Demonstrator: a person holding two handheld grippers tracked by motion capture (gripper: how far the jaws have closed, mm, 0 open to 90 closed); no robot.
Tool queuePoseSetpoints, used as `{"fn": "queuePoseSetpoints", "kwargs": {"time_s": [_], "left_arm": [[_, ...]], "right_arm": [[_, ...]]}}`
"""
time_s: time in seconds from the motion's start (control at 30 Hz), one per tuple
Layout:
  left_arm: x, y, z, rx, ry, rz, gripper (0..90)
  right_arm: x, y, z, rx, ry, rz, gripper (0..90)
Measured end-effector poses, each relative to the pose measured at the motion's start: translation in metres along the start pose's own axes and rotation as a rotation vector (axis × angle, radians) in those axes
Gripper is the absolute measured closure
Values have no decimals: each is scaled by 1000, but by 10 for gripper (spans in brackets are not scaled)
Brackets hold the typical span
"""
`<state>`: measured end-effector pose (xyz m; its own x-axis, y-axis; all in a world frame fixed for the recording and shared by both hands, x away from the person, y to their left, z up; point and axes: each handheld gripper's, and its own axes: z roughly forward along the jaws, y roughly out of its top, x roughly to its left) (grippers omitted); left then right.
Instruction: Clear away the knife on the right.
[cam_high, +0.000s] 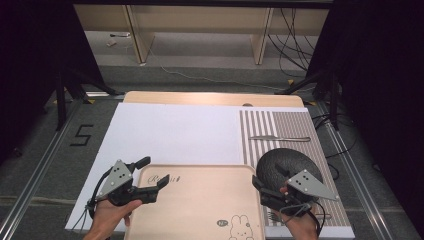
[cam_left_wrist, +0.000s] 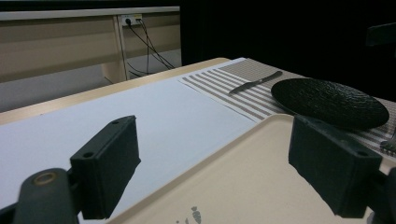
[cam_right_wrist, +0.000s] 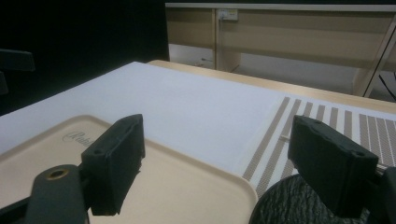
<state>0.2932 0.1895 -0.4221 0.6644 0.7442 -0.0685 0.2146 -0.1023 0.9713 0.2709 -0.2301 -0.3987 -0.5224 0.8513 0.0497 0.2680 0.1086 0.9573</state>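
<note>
A beige tray (cam_high: 195, 200) with a rabbit drawing lies at the near edge of the table. My left gripper (cam_high: 152, 174) is open at the tray's far left corner. In the left gripper view (cam_left_wrist: 219, 163) one jaw hangs over the white sheet (cam_left_wrist: 140, 112) and the other over the tray (cam_left_wrist: 243, 177). My right gripper (cam_high: 270, 176) is open at the tray's far right corner. In the right gripper view (cam_right_wrist: 219, 163) one jaw is over the tray (cam_right_wrist: 177, 186) and the other over the black plate (cam_right_wrist: 289, 205). Neither gripper holds anything.
A black plate (cam_high: 287, 165) sits on a striped placemat (cam_high: 295, 125) right of the tray, with a knife (cam_high: 280, 138) beyond it. Fork tines (cam_high: 272, 216) show beside the right hand. A white sheet (cam_high: 175, 130) covers the table's left and middle.
</note>
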Motion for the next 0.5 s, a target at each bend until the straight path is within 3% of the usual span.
{"fn": "queuePoseSetpoints", "kwargs": {"time_s": [0.03,0.33,0.37,0.47,0.5], "left_arm": [[0,0,0,1,0,0,159],[0,0,0,6,1,5,159],[1,-1,1,7,2,5,159],[1,-1,0,7,4,6,159],[1,-1,0,6,5,2,159]], "right_arm": [[-4,1,1,23,19,0,195],[-20,13,6,94,40,-26,193],[-25,17,10,132,51,-51,192],[-32,22,14,171,55,-73,192],[-41,28,19,211,73,-85,193]]}}
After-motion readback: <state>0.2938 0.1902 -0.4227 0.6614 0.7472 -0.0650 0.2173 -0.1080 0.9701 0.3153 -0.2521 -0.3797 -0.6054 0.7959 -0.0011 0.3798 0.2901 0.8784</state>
